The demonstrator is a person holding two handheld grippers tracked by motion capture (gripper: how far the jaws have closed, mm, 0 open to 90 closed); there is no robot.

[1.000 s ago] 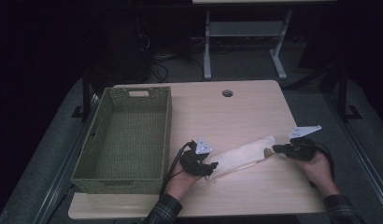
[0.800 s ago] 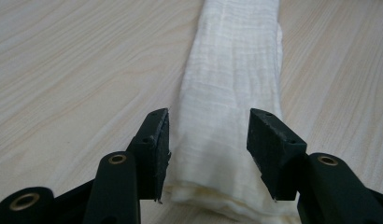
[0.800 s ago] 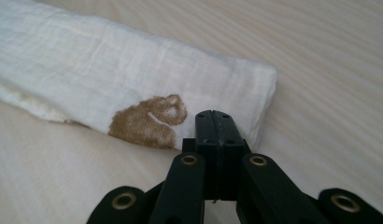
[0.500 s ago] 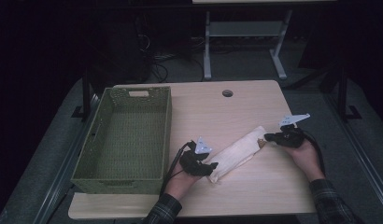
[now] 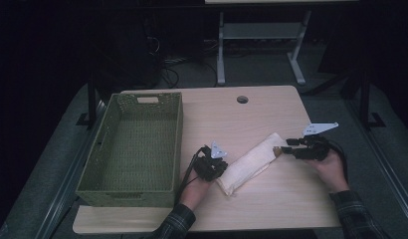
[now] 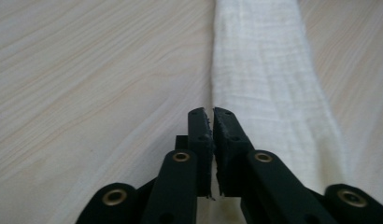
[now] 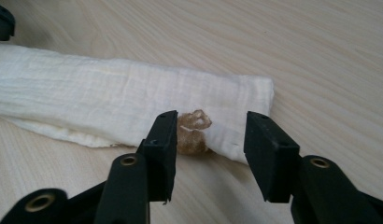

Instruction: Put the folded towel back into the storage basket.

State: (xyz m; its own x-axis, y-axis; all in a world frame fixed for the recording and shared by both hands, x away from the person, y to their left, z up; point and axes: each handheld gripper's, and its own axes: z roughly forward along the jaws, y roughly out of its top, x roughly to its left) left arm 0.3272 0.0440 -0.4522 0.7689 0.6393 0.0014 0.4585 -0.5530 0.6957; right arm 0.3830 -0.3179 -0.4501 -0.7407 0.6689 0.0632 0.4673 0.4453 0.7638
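A folded white cloth lies slantwise on the wooden table. My left gripper sits at its near left end. In the left gripper view the jaws have just been closing and now meet on the cloth's folded edge. My right gripper is at the far right end. Its jaws have just been opening and stand apart, with nothing pressed between them. A small brown tag on the cloth shows in the gap, beside the left jaw.
A green woven basket with nothing in it stands on the table's left side. A round cable hole sits near the far edge. Beyond the table are a metal frame and cables on a dark floor.
The right gripper carried the cloth's right end leftward and toward the far side, then opened and let it go. The left hand stayed in place and its jaws came together.
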